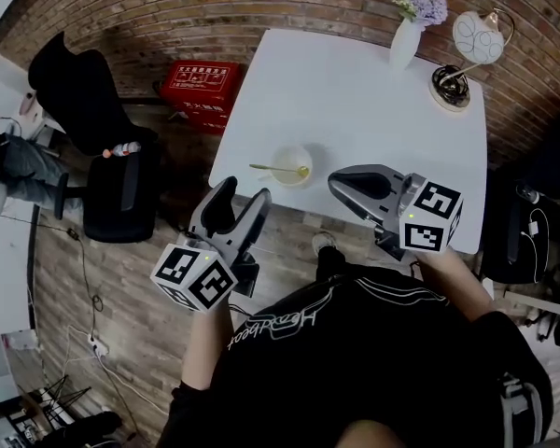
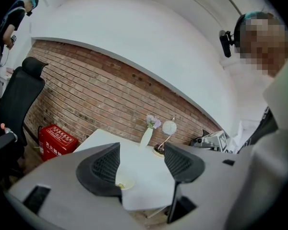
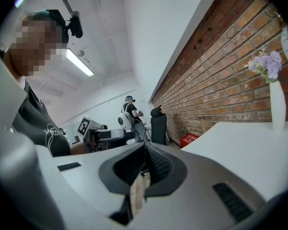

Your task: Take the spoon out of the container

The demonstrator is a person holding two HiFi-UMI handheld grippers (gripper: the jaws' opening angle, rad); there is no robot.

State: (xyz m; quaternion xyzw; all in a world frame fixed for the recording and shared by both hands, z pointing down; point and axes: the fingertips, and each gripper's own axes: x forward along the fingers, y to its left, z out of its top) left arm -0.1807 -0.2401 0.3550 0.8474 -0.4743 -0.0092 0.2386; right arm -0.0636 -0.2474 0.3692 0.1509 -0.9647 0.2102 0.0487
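A gold spoon point(image 1: 278, 169) lies across a small cream bowl point(image 1: 292, 160) near the front edge of the white table point(image 1: 355, 101). My left gripper point(image 1: 245, 191) hangs off the table's front left corner, short of the bowl, its jaws open and empty. In the left gripper view the bowl point(image 2: 126, 182) shows low between the spread jaws of that gripper point(image 2: 141, 150), well beyond them. My right gripper point(image 1: 336, 184) is just right of the bowl at the table edge, pointing left. Its jaws point(image 3: 145, 150) are shut with nothing between them.
At the table's far right stand a white vase of purple flowers point(image 1: 406, 34) and a round lamp on a dark base point(image 1: 465, 59). A red box point(image 1: 202, 86) and a black office chair point(image 1: 98, 133) sit on the floor to the left. Another person point(image 3: 130, 114) stands far back.
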